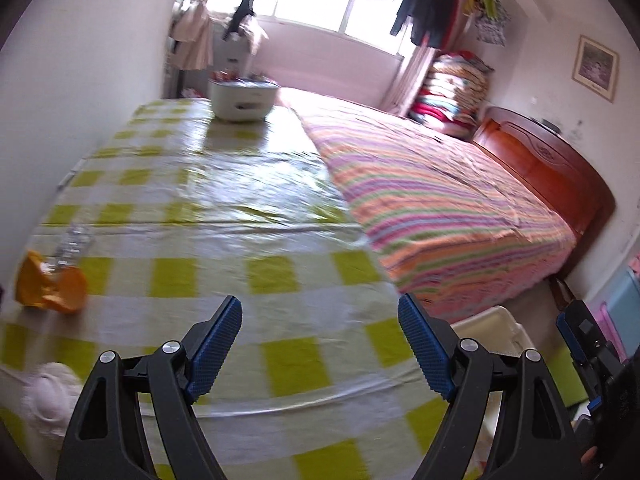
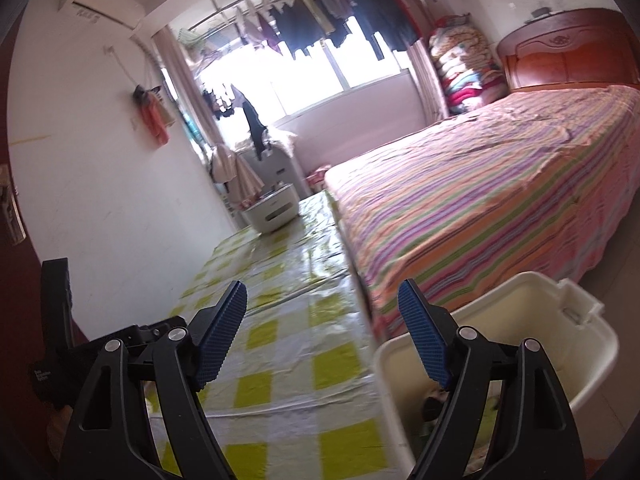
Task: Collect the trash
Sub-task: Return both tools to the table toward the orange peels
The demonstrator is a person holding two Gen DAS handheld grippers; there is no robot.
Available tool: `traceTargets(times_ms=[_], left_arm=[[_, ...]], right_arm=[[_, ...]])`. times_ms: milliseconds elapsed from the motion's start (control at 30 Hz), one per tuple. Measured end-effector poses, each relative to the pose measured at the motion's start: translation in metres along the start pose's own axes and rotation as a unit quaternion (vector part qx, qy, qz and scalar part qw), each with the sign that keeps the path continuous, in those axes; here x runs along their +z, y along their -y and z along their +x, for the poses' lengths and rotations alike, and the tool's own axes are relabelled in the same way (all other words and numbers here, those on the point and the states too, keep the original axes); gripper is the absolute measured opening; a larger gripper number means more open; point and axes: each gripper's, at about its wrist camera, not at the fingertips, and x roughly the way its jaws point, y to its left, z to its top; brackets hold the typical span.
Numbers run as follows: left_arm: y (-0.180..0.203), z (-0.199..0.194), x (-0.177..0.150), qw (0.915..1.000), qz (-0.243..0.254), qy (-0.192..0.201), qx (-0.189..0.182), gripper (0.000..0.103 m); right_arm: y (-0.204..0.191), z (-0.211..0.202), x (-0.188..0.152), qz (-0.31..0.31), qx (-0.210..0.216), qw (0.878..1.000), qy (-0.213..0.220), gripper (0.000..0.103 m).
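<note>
My left gripper [image 1: 320,336] is open over the green-and-white checked table [image 1: 224,216], nothing between its blue pads. At the table's left edge lie an orange wrapper [image 1: 50,286] and a clear plastic bottle [image 1: 74,242]. A crumpled white tissue [image 1: 50,392] lies at the near left. My right gripper [image 2: 322,322] is open and empty, above the table's near right corner. Beside it stands a cream plastic bin [image 2: 516,332] with some trash at its bottom. The bin's rim [image 1: 496,320] also shows in the left wrist view, with the right gripper's finger [image 1: 580,332] at the far right.
A white basket [image 1: 242,98] of small items stands at the table's far end. A bed [image 1: 440,200] with a striped cover runs along the table's right side, with a wooden headboard [image 1: 560,168]. A white wall [image 1: 60,100] borders the table's left. Laundry hangs by the window.
</note>
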Motion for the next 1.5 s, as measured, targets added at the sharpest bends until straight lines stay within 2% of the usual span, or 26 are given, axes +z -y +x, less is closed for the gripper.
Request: traceTargets(times_ms=[300, 500, 633, 833, 967, 1067, 1233, 1500], left_arm=[[-0.084, -0.044, 0.004, 0.9961, -0.049, 0.035, 0.064, 0.078], [-0.148, -0.069, 0.003, 0.9867, -0.110, 0.051, 0.109, 0.078], [-0.181, -0.082, -0.001, 0.9809, -0.146, 0.051, 0.118, 0.078], [-0.214, -0.095, -0.009, 0.9743, -0.161, 0.053, 0.148, 0.078], [-0.228, -0.099, -0.012, 0.9741, -0.154, 0.054, 0.156, 0.078], [-0.239, -0.100, -0.014, 0.9769, -0.157, 0.041, 0.139, 0.078], [-0.260, -0.097, -0.013, 0.9771, -0.164, 0.021, 0.134, 0.078], [-0.287, -0.096, -0.019, 0.9734, -0.182, 0.001, 0.140, 0.078]], right_arm=[[-0.068, 0.039, -0.014, -0.023, 0.072, 0.996, -0.039, 0.078], [-0.129, 0.058, -0.011, -0.062, 0.123, 0.989, -0.047, 0.079], [-0.160, 0.073, -0.017, -0.083, 0.151, 0.983, -0.060, 0.079], [-0.194, 0.089, -0.028, -0.106, 0.182, 0.974, -0.080, 0.081], [-0.211, 0.107, -0.038, -0.119, 0.195, 0.968, -0.100, 0.081], [-0.223, 0.120, -0.045, -0.129, 0.200, 0.965, -0.114, 0.081], [-0.236, 0.138, -0.055, -0.144, 0.203, 0.959, -0.138, 0.081], [-0.256, 0.161, -0.081, -0.184, 0.203, 0.945, -0.181, 0.081]])
